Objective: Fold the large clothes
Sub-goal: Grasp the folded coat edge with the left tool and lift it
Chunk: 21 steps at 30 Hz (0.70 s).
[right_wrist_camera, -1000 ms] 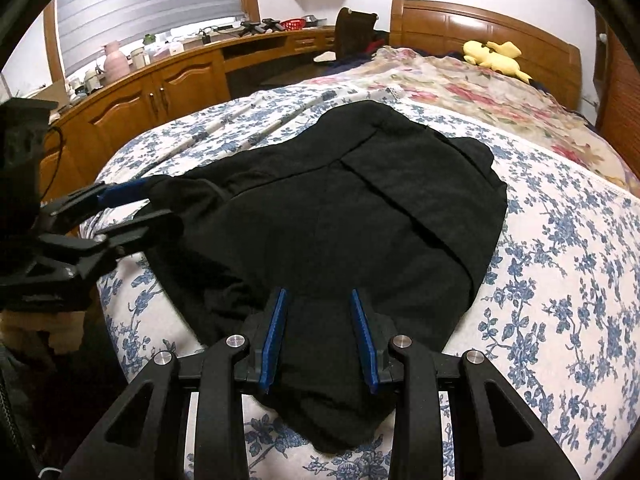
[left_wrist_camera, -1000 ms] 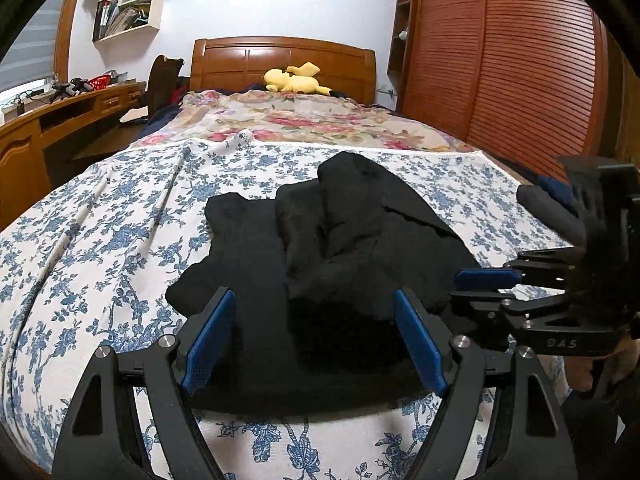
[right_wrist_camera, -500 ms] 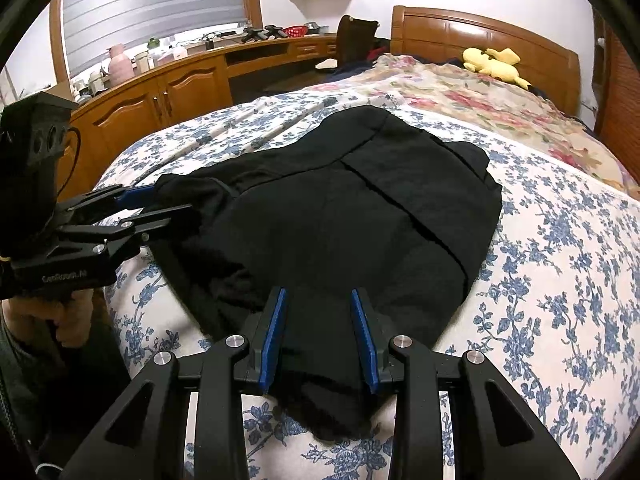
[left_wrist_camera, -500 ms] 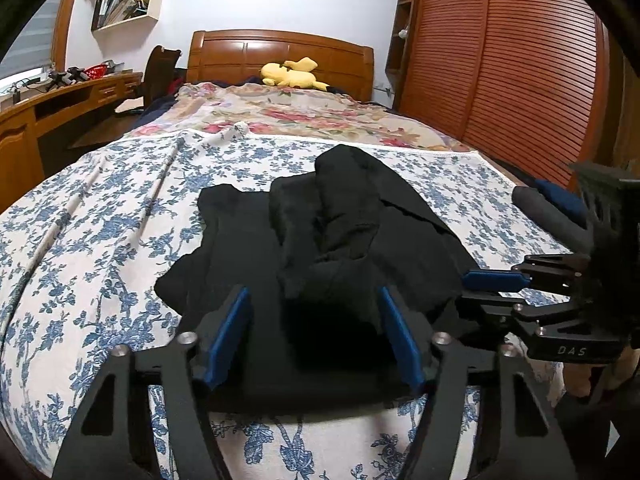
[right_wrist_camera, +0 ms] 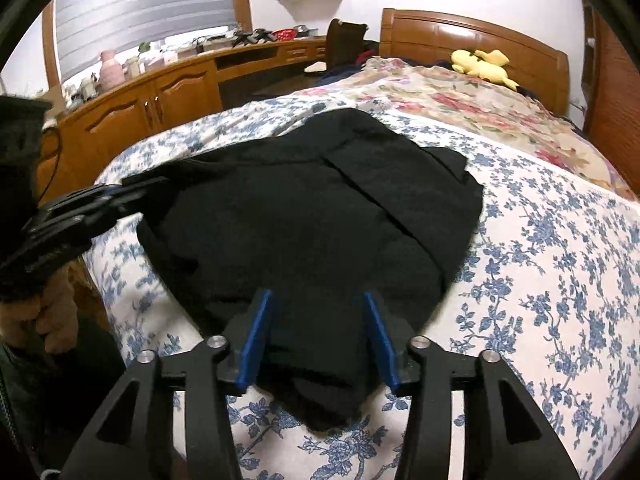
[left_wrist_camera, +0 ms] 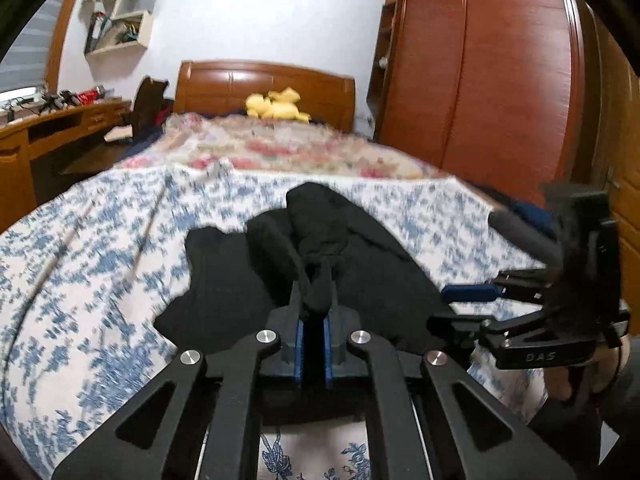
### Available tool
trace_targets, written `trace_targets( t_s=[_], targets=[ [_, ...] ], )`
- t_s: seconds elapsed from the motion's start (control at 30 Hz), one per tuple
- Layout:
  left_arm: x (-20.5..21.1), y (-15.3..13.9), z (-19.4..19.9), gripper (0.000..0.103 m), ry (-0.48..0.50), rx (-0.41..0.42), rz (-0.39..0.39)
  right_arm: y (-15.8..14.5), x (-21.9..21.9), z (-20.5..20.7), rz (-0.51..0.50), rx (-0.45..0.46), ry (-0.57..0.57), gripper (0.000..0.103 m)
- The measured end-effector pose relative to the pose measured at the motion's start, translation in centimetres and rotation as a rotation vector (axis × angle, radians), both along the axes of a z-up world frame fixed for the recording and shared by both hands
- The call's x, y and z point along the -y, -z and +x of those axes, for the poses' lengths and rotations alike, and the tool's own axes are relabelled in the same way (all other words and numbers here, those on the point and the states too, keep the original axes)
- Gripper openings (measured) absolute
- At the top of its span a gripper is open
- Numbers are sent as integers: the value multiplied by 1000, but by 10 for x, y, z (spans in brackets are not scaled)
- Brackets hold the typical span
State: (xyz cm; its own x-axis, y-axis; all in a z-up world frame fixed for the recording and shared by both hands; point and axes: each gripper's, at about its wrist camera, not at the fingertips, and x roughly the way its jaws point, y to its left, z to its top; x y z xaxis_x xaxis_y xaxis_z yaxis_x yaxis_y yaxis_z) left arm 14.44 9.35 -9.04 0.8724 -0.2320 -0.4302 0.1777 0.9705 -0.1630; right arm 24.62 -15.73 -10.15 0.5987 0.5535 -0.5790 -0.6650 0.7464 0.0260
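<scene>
The left gripper (left_wrist_camera: 314, 330) is clamped on black cloth (left_wrist_camera: 320, 288); the right gripper (right_wrist_camera: 316, 340) is held spread, cloth between its fingers

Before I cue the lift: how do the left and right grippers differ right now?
The left gripper is shut, pinching a bunched ridge of the black garment; the right gripper is open, its pads straddling the garment's near edge without clamping. The cloth rises at the left gripper and looks flat at the right. Both have blue pads and work the same garment.
</scene>
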Motion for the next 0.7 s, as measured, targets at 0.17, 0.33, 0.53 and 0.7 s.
trace_targets(
  t_s=[0.17, 0.33, 0.53, 0.7],
  targets=[
    [-12, -22, -20, 8, -67, 37, 49, -20, -1, -2, 25, 22, -11, 51],
    [-38, -11, -30, 7, -176, -29, 87, -26, -18, -4, 61, 34, -81, 51],
    [-57, 15, -19, 7, -266, -146, 122, -12, -48, 4, 17, 45, -183, 51],
    [-52, 22, -11, 8, -295, -204, 153, 10, -65, 30, -41, -27, -234, 52]
  ],
)
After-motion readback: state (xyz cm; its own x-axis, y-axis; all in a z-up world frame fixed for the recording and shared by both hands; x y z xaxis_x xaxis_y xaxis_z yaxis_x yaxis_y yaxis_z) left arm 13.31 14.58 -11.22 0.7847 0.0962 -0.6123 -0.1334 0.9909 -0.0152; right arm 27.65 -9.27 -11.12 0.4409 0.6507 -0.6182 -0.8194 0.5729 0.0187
